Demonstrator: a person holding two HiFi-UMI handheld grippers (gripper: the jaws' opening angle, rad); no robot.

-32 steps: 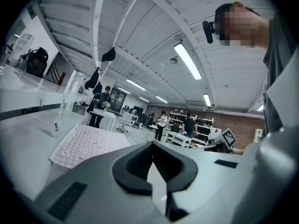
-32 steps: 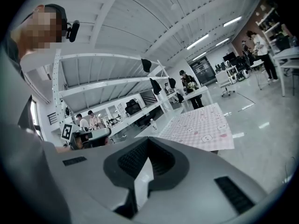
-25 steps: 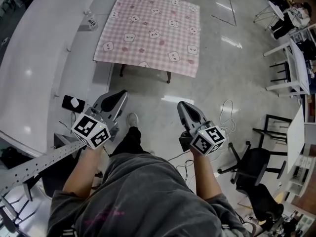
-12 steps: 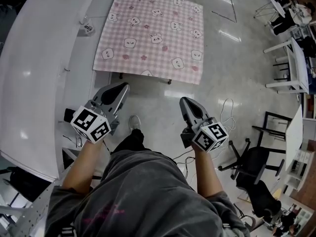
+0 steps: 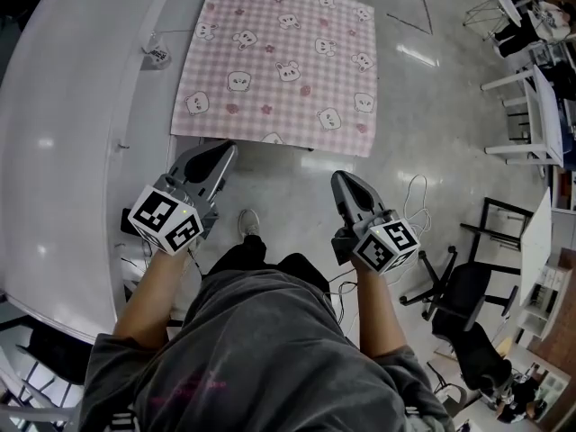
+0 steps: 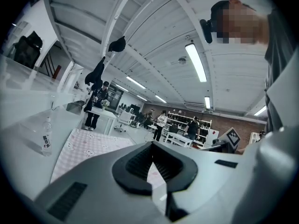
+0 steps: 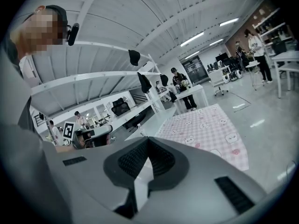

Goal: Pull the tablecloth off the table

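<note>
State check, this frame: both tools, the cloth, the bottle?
left tool: shut, empty, short of the tablecloth.
right tool: shut, empty, short of the tablecloth.
tablecloth: spread flat, untouched by either tool.
bottle: upright on the white counter.

Open floor before the cloth, clutter at both sides
Bare floor [image 5: 292, 183] lies open along the tablecloth's [image 5: 281, 61] near hem. A long white bench [image 5: 54, 106] closes the left side, a bottle [image 5: 157, 54] standing near the cloth's left edge. To the right, a loose cable [image 5: 416, 194] lies on the floor and a black chair [image 5: 457, 293] stands near it.
</note>
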